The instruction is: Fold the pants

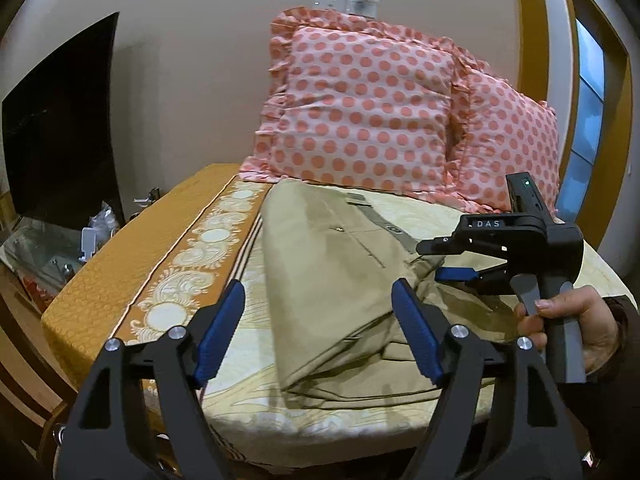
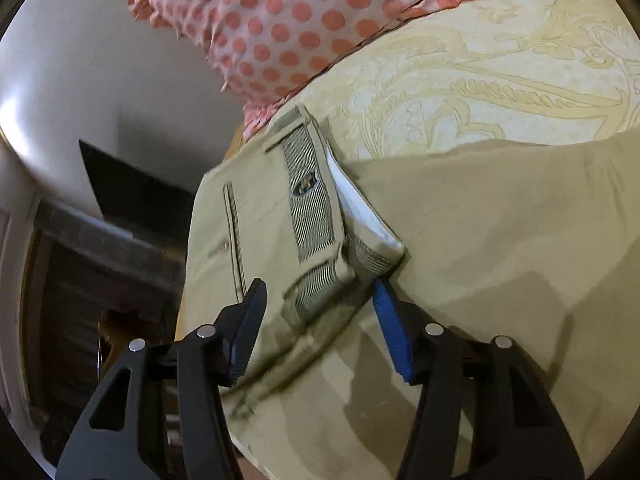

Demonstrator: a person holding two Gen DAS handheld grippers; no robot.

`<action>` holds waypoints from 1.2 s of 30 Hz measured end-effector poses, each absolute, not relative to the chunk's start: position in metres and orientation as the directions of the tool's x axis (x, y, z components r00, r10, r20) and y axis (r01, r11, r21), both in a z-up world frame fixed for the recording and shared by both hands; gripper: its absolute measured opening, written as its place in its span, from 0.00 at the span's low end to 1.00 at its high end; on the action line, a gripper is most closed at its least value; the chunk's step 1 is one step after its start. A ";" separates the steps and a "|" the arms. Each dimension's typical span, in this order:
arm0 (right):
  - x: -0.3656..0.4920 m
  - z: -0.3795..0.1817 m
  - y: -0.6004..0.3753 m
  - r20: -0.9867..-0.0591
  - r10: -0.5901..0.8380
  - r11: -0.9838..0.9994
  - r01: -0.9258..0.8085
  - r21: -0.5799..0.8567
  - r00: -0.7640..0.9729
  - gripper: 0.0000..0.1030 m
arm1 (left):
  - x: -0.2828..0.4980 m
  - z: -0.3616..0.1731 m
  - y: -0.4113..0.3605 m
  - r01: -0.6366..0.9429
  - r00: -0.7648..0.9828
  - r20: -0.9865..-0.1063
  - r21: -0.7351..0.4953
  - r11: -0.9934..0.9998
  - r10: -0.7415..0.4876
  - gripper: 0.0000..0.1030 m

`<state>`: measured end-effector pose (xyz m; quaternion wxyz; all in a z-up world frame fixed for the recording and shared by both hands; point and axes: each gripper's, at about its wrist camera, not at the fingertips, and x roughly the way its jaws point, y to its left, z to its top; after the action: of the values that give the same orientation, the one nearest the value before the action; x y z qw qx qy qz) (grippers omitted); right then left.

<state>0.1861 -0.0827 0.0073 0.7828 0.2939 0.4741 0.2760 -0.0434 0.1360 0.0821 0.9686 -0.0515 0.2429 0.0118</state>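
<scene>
Khaki pants [image 1: 332, 264] lie on the bed, folded lengthwise, waistband toward the pillows. My left gripper [image 1: 318, 304] is open just above the near leg end, empty. My right gripper [image 1: 436, 260] shows in the left wrist view at the right, held by a hand, jaws apart over the pants' right edge. In the right wrist view the right gripper [image 2: 320, 292] is open, straddling the striped waistband [image 2: 314, 208] of the pants [image 2: 480, 240], holding nothing.
Two pink polka-dot pillows [image 1: 360, 108] stand at the head of the bed. The cream and orange bedspread [image 1: 132, 264] covers the bed, whose left edge drops to a cluttered side table [image 1: 60, 248]. A dark screen [image 1: 60, 120] is at the left.
</scene>
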 end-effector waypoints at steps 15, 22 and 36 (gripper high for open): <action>0.082 0.060 -0.210 -0.252 0.641 0.620 -0.297 0.726 0.725 0.13 | -0.035 0.075 0.145 -0.049 0.885 -0.465 -0.123 0.991 -0.014 0.78; 0.002 0.006 -0.255 -0.427 0.503 0.760 -0.149 0.633 0.752 0.14 | 0.005 0.063 0.130 0.009 0.844 -0.529 -0.139 0.990 -0.082 0.78; 0.107 0.052 -0.277 -0.533 0.512 0.827 -0.217 0.519 0.673 0.49 | 0.102 0.039 0.119 0.140 0.625 -0.710 -0.307 0.941 -0.324 0.85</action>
<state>0.1070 -0.2769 0.0518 0.8900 0.2115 0.3483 0.2048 0.1017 0.1186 0.0388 0.8945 -0.1117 0.4131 -0.1297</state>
